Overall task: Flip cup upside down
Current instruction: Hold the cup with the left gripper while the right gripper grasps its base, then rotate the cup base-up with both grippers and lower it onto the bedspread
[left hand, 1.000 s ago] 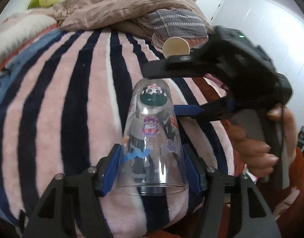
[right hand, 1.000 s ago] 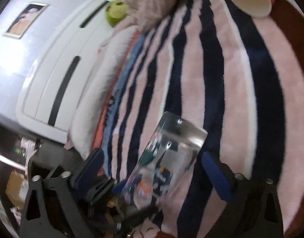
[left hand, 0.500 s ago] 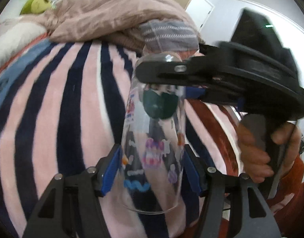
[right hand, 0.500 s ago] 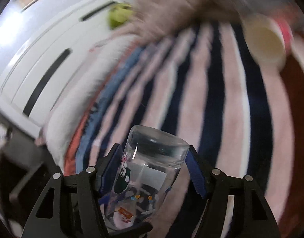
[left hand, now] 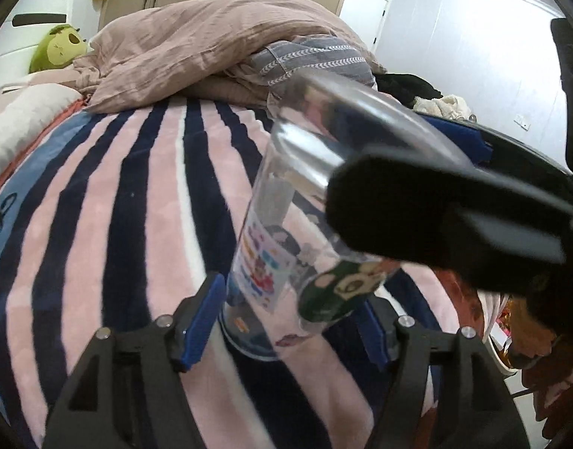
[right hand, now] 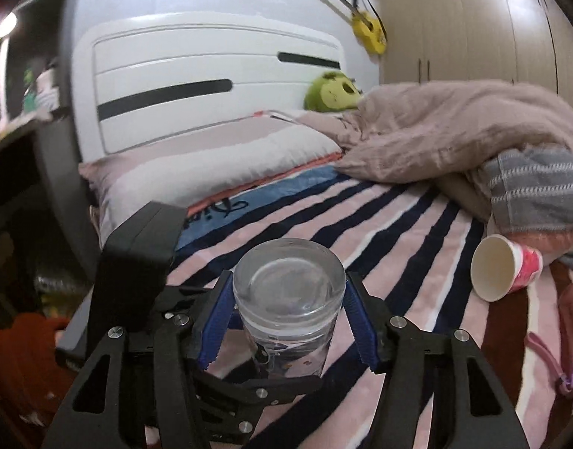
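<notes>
1. A bed covered by a striped blanket (left hand: 144, 224) in pink, navy and white was seen in both views; a rumpled beige duvet (right hand: 454, 127) and a grey patterned cloth (right hand: 533, 191) were heaped at its far side.
2. A white headboard (right hand: 211, 86) and a pale pillow (right hand: 211, 172) were recorded at the head of the bed, with a green plush toy (right hand: 331, 91) beside the duvet.
3. The right gripper (right hand: 286, 321) was found clamped on the clear cup (right hand: 286, 299): both blue pads were pressed against the cup wall just below its thick base, which faced the right wrist camera.
4. The left gripper (left hand: 290, 321) was positioned around the rim end of the same cup (left hand: 297, 232). A gap was visible between the left pad and the wall; contact at the right pad was hidden, so its state could not be determined.
5. The cup was held above the blanket, tilted, decorated with printed stickers. No contents could be made out inside it.
6. In the left wrist view, much of the cup's right flank was obstructed by the dark, blurred finger of the right gripper.
7. A paper cup (right hand: 505, 269), pink outside and white inside, was noted lying on its side on the blanket, near the grey cloth, mouth toward the camera and visibly empty.
</notes>
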Tool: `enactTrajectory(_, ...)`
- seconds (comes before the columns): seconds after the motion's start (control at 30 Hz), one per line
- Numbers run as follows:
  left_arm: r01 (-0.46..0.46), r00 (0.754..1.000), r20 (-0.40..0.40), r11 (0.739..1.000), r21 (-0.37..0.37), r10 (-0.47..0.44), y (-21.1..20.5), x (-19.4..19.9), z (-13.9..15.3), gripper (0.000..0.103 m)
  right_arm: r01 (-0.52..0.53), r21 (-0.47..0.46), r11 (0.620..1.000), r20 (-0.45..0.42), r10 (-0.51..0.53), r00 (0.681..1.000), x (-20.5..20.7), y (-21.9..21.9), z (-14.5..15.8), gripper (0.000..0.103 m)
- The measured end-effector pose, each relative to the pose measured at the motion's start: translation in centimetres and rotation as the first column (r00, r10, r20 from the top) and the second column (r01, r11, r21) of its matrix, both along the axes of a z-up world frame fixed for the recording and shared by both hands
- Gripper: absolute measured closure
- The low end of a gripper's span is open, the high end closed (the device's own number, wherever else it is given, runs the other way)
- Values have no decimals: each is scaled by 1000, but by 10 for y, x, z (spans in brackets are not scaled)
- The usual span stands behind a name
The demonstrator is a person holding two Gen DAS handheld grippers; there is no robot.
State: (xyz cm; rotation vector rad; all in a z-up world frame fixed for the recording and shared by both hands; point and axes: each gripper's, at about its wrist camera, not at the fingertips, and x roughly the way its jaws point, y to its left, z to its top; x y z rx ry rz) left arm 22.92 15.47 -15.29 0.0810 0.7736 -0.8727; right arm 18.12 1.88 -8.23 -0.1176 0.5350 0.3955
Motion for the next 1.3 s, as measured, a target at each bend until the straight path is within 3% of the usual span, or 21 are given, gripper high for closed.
enactTrajectory(0.07,-9,1000,-22,1000,-22,8,4,-1,0,38,4,-20,1000,8,-4,1000,-1,6,-1,49)
enactTrajectory(0.27,-24,998,-51,999,-42,22,6,0,1,39,40,33,999,-12,-40,999,-1,-3,0,49)
enactTrajectory(0.43,-12,998,-56,1000,-17,11,5,0,3,37,57,65,996,-30,-55,998,0,-8,1,48)
enactTrajectory(0.53,-14,998,-55,1000,-24,13,6,1,6,28,64,113,992,-54,-58,997,4,-13,2,47)
enactTrajectory(0.67,-11,999,-45,999,-34,10,7,0,10,26,77,138,987,-70,-68,995,8,-17,5,33)
enactTrajectory(0.77,-17,999,-39,999,-27,16,6,0,10,26,94,133,987,-69,-85,994,10,-18,6,28)
enactTrajectory(1.1,-21,1000,-17,999,-36,21,9,-7,18,25,106,158,982,-89,-93,992,10,-23,8,26)
enactTrajectory(1.2,-19,1000,-10,999,-48,19,8,-8,19,26,113,177,978,-91,-98,991,10,-25,6,33)
enactTrajectory(1.23,-15,1000,-11,998,-57,15,8,-7,18,31,129,166,978,-85,-116,990,9,-25,7,50)
enactTrajectory(1.3,11,999,-32,995,-97,-14,6,-7,18,39,132,161,978,-87,-119,989,9,-26,8,49)
